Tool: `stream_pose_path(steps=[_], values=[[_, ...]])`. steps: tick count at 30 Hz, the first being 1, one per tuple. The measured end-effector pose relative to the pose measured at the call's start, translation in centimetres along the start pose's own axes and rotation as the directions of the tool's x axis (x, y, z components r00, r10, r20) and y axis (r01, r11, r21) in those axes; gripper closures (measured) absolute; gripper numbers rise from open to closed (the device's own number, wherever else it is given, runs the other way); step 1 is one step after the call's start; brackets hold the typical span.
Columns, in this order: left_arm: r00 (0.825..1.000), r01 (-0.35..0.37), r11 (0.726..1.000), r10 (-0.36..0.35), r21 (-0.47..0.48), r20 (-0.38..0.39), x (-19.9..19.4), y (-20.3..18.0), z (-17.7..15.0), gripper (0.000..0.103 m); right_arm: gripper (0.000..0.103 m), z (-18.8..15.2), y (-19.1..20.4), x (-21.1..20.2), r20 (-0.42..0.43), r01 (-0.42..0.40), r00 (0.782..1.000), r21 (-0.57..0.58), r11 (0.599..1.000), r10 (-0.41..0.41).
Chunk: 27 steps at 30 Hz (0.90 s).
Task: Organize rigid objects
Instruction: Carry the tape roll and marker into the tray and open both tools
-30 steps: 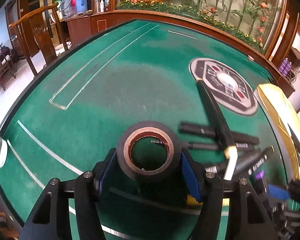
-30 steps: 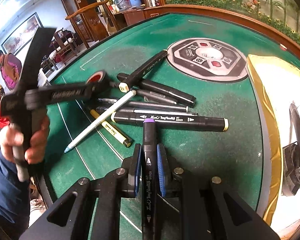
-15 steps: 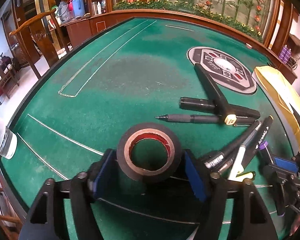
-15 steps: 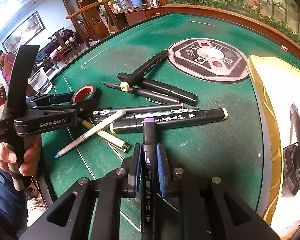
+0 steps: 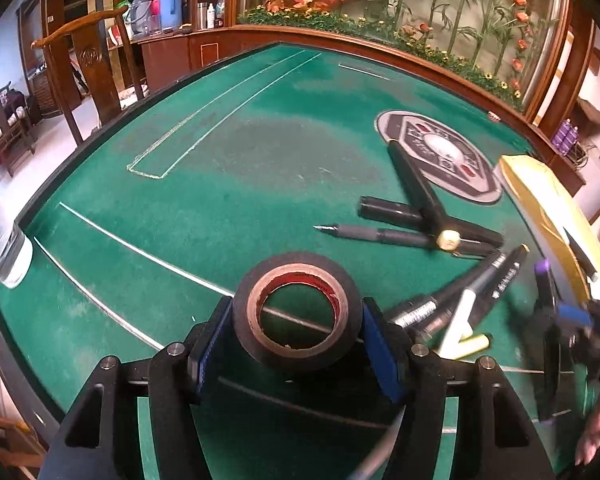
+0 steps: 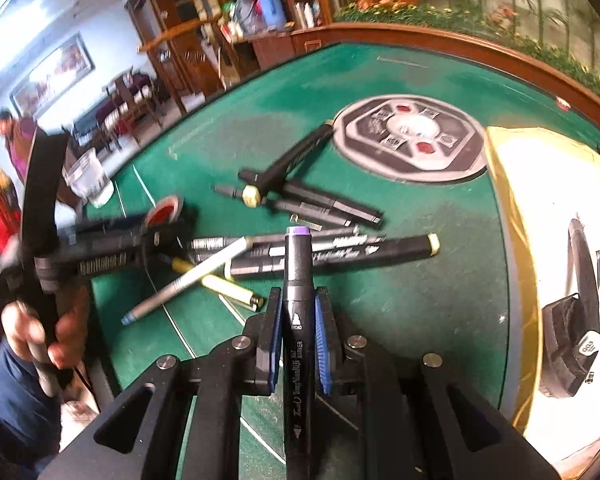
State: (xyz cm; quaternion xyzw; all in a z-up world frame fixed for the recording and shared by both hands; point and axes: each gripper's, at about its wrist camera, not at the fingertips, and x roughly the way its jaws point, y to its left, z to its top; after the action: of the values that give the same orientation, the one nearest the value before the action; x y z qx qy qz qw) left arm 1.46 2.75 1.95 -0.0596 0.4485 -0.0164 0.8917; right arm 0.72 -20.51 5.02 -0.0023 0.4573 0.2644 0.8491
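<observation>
A black tape roll (image 5: 300,360) with a red-printed core sits between the blue pads of my left gripper (image 5: 296,312), just above the green felt. The jaws are closing and the pads press its sides. The right wrist view shows that same gripper (image 6: 168,224) and the tape roll (image 6: 164,210) at the left of the pen pile. My right gripper (image 6: 299,296) is shut on a black marker with a purple cap (image 6: 298,256), pointing away over the pile. Several black markers (image 6: 332,256), a white pen (image 6: 188,280) and a yellow pen (image 6: 228,288) lie crossed on the felt.
A gold-rimmed white tray (image 6: 512,240) holding black items lies at the right. An octagonal console (image 6: 410,136) is set in the table's middle. A clear plastic cup (image 5: 4,248) stands at the left edge. A person's hand (image 6: 40,332) grips the left tool; people stand beyond.
The left gripper carried the tape roll left and nearer, away from the pen pile. Its pads stood slightly off the roll half a second ago and now touch it. The right gripper kept its marker.
</observation>
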Motion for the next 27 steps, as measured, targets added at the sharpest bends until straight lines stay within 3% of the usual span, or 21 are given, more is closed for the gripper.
stream_pose_path(steps=[6,10,21,24,27], values=[[0.997,0.066,0.996,-0.069,0.054,0.044,-3.0,-3.3,0.4,0.037,0.089,1.1,-2.3,-2.4,0.072,-0.078,0.995,0.082,0.994,0.072],[0.988,0.138,0.985,-0.144,0.106,0.048,-4.8,-6.6,0.7,0.037,0.089,1.8,-4.9,-5.6,0.156,-0.074,0.986,0.147,0.986,0.051],[0.947,0.303,0.918,-0.320,0.255,0.024,-7.3,-18.0,1.6,0.037,0.089,0.5,-13.7,-14.4,0.322,-0.011,0.942,0.317,0.948,-0.097],[0.934,0.343,0.891,-0.358,0.297,-0.002,-7.5,-21.2,1.4,0.037,0.089,-0.2,-15.5,-16.7,0.340,0.034,0.926,0.352,0.935,-0.162],[0.918,0.384,0.858,-0.394,0.341,-0.040,-7.3,-24.8,0.9,0.037,0.089,-0.8,-16.2,-17.8,0.314,0.129,0.916,0.355,0.926,-0.248]])
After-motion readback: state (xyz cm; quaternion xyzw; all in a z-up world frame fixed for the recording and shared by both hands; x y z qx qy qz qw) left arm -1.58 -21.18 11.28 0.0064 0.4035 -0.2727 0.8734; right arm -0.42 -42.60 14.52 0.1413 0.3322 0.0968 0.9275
